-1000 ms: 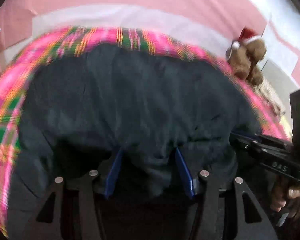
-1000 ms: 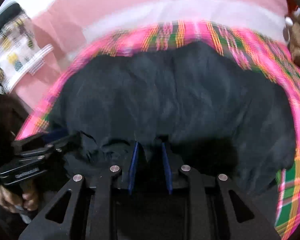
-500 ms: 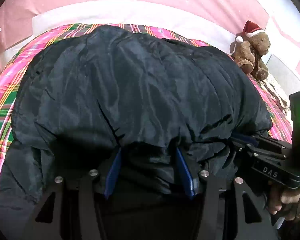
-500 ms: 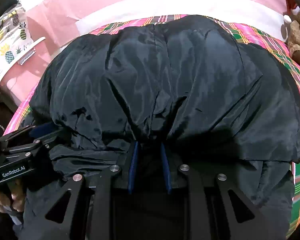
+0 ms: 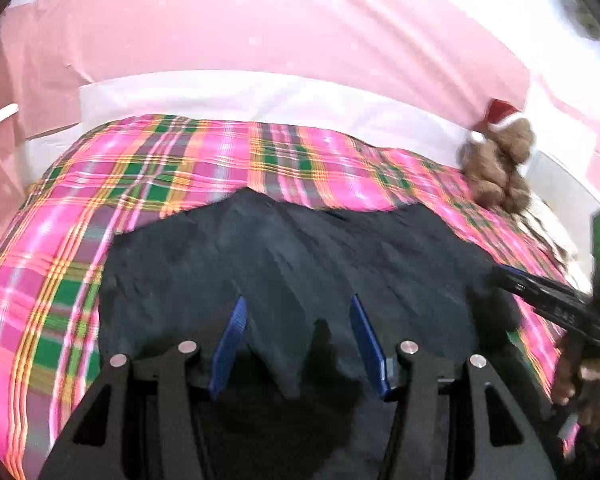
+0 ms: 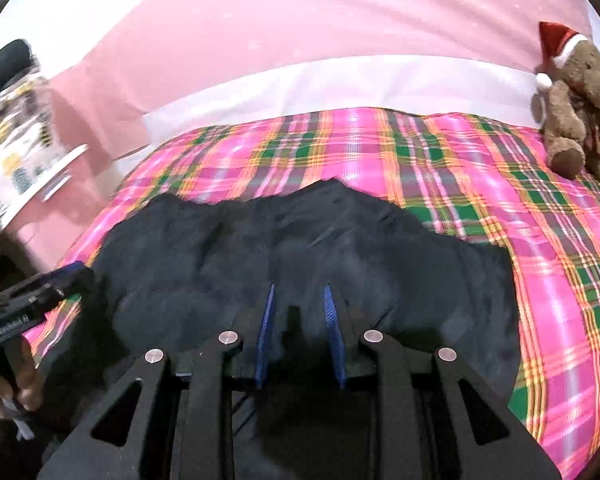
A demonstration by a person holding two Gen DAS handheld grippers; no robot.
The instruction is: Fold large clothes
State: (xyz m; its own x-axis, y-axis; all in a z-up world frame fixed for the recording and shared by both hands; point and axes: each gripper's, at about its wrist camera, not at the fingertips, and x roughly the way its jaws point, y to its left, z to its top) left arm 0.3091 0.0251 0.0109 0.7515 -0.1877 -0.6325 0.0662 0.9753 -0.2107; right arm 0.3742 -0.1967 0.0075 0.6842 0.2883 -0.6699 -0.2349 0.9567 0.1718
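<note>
Through the left wrist camera I look down on a bed spread with a pink, green and orange plaid blanket (image 5: 172, 184). Beyond it runs a white band of bedding (image 5: 260, 96), then a pink wall or curtain (image 5: 260, 20). A brown teddy bear in a red Santa hat (image 5: 500, 160), blurred here, sits at the far right edge of the bed. The black padded jacket (image 5: 300, 256) lies on the plaid nearest me, its near edge gathered up between the blue pads of my left gripper (image 5: 298, 334); the jaws stand about half apart, clamped on that thick bunch of cloth. At the right edge I see my right gripper (image 5: 512, 276) reaching into the jacket's side, a hand below it.

Through the right wrist camera the same plaid blanket (image 6: 440, 168) fills the middle, the teddy bear (image 6: 572, 112) sharp at the upper right, and a pineapple-print cloth (image 6: 16, 152) at the left. The jacket (image 6: 300, 240) spreads across the near half. The right gripper (image 6: 298, 312) has a fold of it between its narrow pads, and its jaws are opening slightly. The left gripper (image 6: 66, 276) shows at the left.

Half a second ago the jacket billowed up and hid nearly all the blanket; now it lies lower and shorter, with wide plaid bare beyond it.
</note>
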